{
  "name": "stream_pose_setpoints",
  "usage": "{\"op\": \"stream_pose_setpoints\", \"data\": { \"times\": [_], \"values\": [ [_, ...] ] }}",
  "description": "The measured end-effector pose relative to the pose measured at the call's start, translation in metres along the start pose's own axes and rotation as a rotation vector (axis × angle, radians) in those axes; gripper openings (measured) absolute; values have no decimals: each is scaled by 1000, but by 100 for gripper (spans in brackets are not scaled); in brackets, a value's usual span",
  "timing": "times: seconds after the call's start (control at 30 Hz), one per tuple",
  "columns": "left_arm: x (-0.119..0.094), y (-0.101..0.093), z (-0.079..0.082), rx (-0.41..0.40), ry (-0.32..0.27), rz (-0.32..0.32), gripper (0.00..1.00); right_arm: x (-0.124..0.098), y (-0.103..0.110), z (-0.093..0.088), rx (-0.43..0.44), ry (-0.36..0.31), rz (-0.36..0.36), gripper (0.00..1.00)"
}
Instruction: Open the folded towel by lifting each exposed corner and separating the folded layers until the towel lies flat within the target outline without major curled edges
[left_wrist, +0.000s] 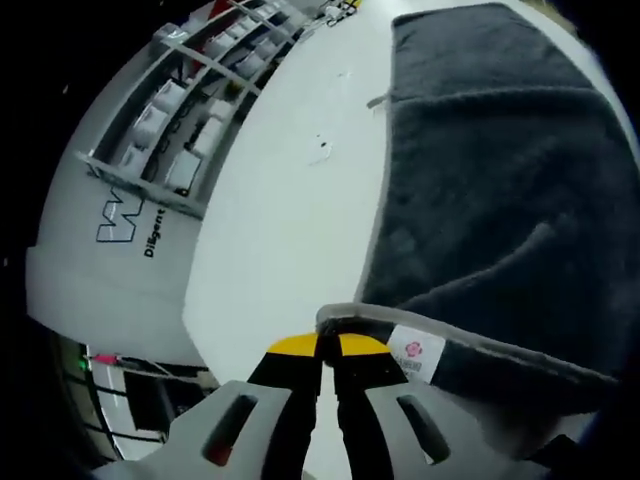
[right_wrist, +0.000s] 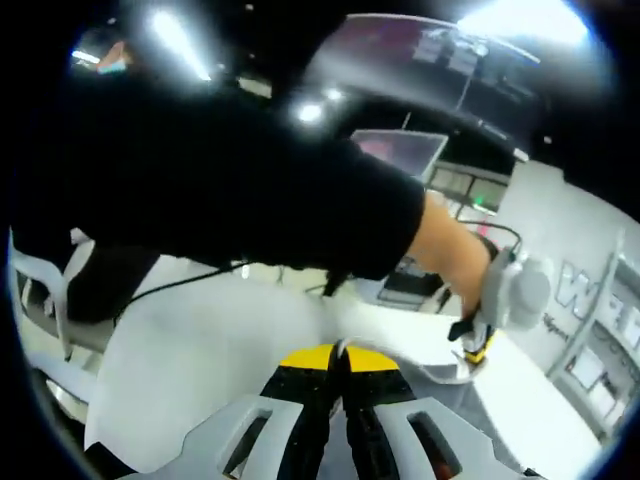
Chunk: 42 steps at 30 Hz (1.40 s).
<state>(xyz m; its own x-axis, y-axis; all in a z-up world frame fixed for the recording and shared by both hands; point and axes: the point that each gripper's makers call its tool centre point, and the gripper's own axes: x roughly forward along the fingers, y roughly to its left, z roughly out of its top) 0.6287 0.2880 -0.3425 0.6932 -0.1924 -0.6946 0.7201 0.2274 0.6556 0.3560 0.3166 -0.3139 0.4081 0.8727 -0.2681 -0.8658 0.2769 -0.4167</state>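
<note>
— On the white table (left_wrist: 290, 230) in the left gripper view, where's the towel?
— The dark grey towel (left_wrist: 500, 190) lies spread to the right; its near hem with a small label (left_wrist: 415, 355) is pinched at the corner in the closed left gripper (left_wrist: 328, 350).
— And the right gripper view?
— The right gripper (right_wrist: 338, 358) has its yellow-tipped jaws together, a thin pale edge between the tips; a person's black sleeve (right_wrist: 250, 190) crosses above

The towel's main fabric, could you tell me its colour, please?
Dark grey towel, clearest in left gripper view.
</note>
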Motion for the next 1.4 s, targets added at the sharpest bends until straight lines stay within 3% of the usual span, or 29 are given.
{"op": "stream_pose_setpoints", "data": {
  "times": [0.13, 0.23, 0.53, 0.87, 1.2, 1.4],
  "values": [
    [2, 10, -13, 5, 13, -5, 4, 16, 8, -1, 25, -11, 42, 0],
    [5, 12, -19, 1, 22, -10, 4, 20, 16, -4, -6, -9, 59, 0],
    [12, 6, -24, -20, 39, -22, 5, 31, 27, -12, -31, 16, 84, 0],
    [17, 6, -46, -28, 109, 10, 11, 36, 42, -21, -40, 29, 108, 0],
    [5, 1, -59, -67, 153, 22, 12, 41, 56, -29, -64, 38, 135, 0],
    [0, -3, -60, -110, 183, 44, 25, 44, 60, -32, -85, 44, 146, 3]
  ]
}}
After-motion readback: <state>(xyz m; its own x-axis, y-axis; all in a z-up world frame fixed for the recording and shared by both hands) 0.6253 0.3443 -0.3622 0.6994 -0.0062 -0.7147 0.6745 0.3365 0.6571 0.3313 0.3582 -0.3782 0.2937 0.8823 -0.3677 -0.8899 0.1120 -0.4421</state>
